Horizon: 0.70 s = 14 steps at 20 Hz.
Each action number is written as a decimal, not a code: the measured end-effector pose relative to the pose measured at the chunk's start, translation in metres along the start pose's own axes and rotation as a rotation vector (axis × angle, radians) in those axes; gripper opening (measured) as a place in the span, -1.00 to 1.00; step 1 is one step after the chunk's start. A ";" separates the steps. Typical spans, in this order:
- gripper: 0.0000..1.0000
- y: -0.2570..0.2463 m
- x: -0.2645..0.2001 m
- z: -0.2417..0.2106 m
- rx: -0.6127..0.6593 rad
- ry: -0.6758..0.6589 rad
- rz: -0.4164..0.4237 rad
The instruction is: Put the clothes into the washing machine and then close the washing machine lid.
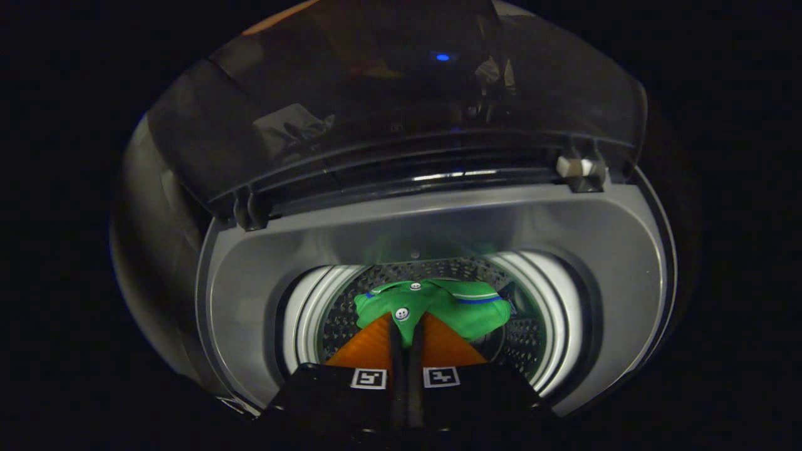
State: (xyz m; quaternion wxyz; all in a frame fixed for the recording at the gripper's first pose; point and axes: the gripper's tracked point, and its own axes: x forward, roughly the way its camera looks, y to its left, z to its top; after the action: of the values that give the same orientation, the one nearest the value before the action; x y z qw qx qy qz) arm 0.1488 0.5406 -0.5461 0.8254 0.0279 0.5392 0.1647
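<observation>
One green shirt [438, 307] — two white buttons on it — one washing machine [250, 300], one raised lid [388, 106].

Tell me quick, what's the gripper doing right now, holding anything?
Gripper: closed, pinching the green shirt over the washing machine drum; lid open.

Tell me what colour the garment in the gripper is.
Green, with white buttons and a blue-and-white trim; the garment shows best in the gripper view, pinched by the gripper.

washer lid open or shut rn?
Open. The washing machine lid stands raised behind the drum opening, and the gripper, fingers closed on the green shirt, holds it over the drum.
</observation>
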 end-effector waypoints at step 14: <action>0.54 -0.013 -0.001 -0.032 -0.021 0.154 -0.033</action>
State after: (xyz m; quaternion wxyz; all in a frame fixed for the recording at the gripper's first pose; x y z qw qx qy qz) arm 0.1228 0.5238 -0.5618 0.7844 -0.0022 0.5997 0.1583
